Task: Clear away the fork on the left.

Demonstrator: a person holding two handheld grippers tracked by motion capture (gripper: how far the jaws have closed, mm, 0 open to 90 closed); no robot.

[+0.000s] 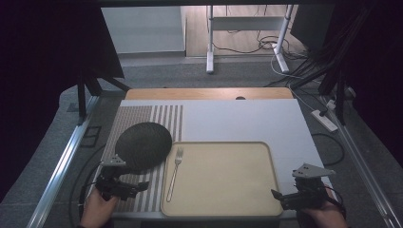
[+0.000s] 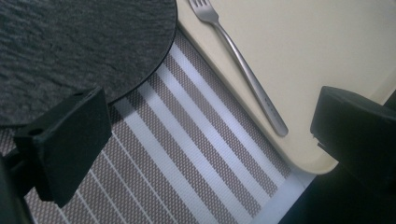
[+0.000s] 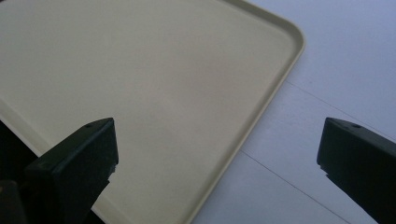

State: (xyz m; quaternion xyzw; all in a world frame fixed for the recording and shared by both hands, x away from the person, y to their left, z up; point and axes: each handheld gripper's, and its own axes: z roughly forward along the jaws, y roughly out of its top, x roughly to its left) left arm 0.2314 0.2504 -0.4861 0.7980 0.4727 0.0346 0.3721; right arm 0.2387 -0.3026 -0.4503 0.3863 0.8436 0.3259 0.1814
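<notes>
A cream tray point(image 1: 237, 190) lies at the table's front centre, with a metal fork point(image 1: 174, 172) along its left side, tines pointing away. A dark round plate point(image 1: 143, 145) rests on the striped placemat point(image 1: 142, 121) left of the tray. My left gripper point(image 1: 135, 187) hovers open over the mat's front, near the tray's front left corner point(image 2: 308, 158); the fork point(image 2: 243, 65) and plate point(image 2: 70, 46) lie ahead of its jaws. My right gripper point(image 1: 278, 197) is open and empty over the tray's front right corner point(image 3: 261, 102).
A white mat point(image 1: 247, 118) covers the wooden table behind the tray. The table's front edge runs just below both grippers. Cables, a power strip point(image 1: 325, 118) and desk legs stand on the floor beyond.
</notes>
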